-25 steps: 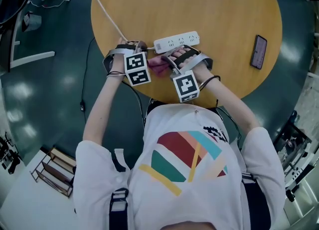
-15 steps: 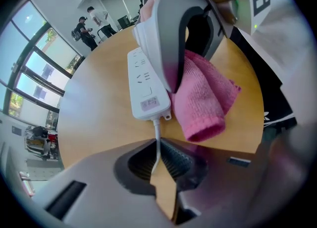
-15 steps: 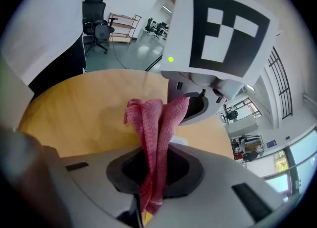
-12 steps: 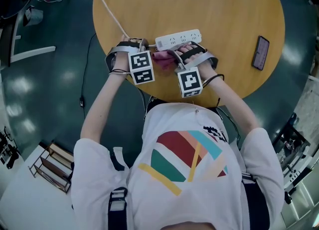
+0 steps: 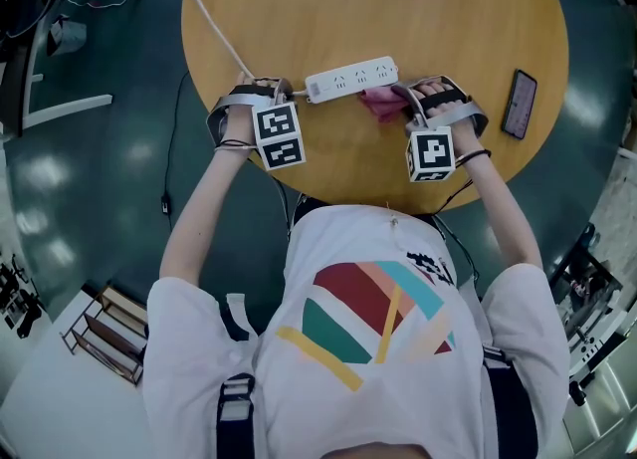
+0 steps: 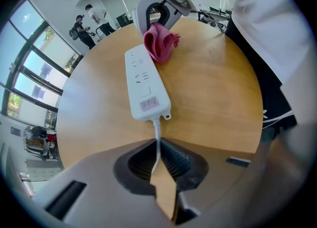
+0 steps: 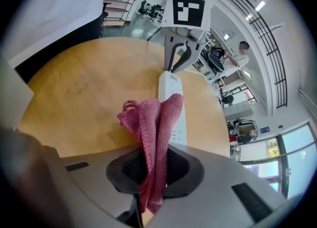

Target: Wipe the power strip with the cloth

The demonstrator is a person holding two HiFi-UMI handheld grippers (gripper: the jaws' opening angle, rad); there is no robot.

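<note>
A white power strip [image 5: 350, 79] lies on the round wooden table [image 5: 438, 9], its white cord [image 5: 214, 27] running off to the far left. My left gripper [image 5: 271, 91] is shut on the cord just behind the strip's left end; in the left gripper view the cord [image 6: 157, 145] runs between the jaws from the strip [image 6: 143, 86]. My right gripper [image 5: 410, 99] is shut on a pink cloth [image 5: 380, 102], which touches the strip's right end. In the right gripper view the cloth [image 7: 153, 138] hangs from the jaws over the strip [image 7: 173, 101].
A dark phone [image 5: 518, 104] lies on the table near its right edge. Beyond the table are a dark floor, a chair base [image 5: 60, 109] at the left and a small rack [image 5: 105, 338] at the lower left.
My right gripper has carried the pink cloth to the right, from the strip's left part to its right end. The left gripper has stayed on the cord.
</note>
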